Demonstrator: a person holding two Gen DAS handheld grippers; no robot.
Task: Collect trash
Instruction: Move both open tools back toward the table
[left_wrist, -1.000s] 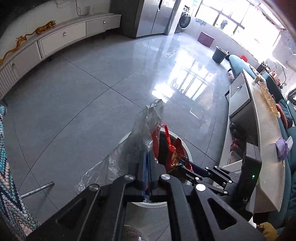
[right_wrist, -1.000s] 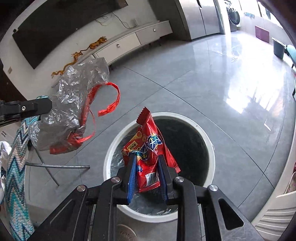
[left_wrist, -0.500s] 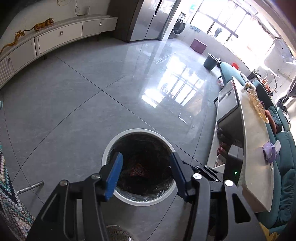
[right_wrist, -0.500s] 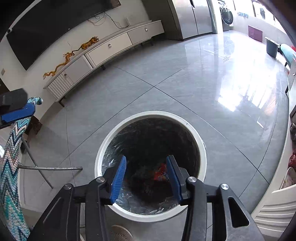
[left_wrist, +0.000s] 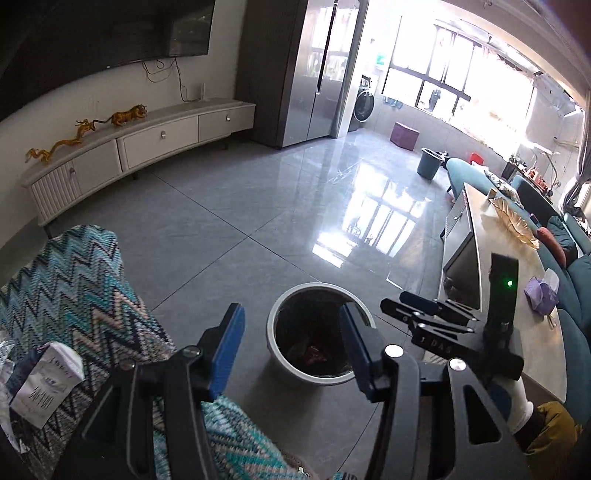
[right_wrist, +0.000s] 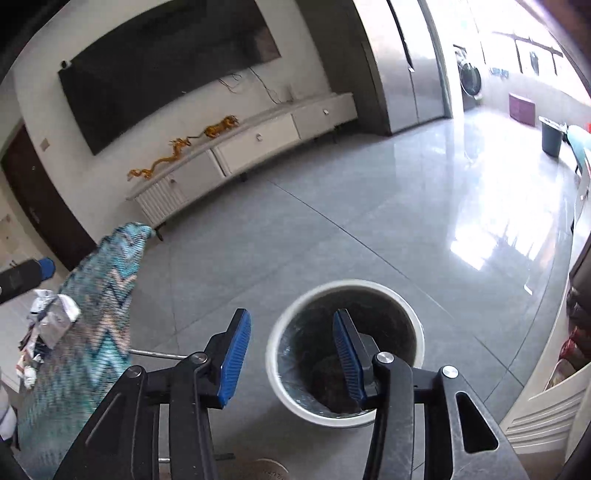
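Both the left tongs (left_wrist: 291, 350) and right tongs (right_wrist: 291, 356) gape empty above the floor bin (left_wrist: 275, 354). More trash, a white packet (left_wrist: 46, 384), lies on the zigzag cloth (left_wrist: 74, 291); best approached low, pinching its edge.

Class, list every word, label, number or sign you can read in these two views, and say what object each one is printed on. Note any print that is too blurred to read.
"DAS", preceded by an unclear mark: on the black body of the right gripper, seen from the left wrist view.
Dark print on the white packet lying on the zigzag cloth: too blurred to read.
Embossed lettering on the round disc at the bottom edge of the right wrist view: too small to read.
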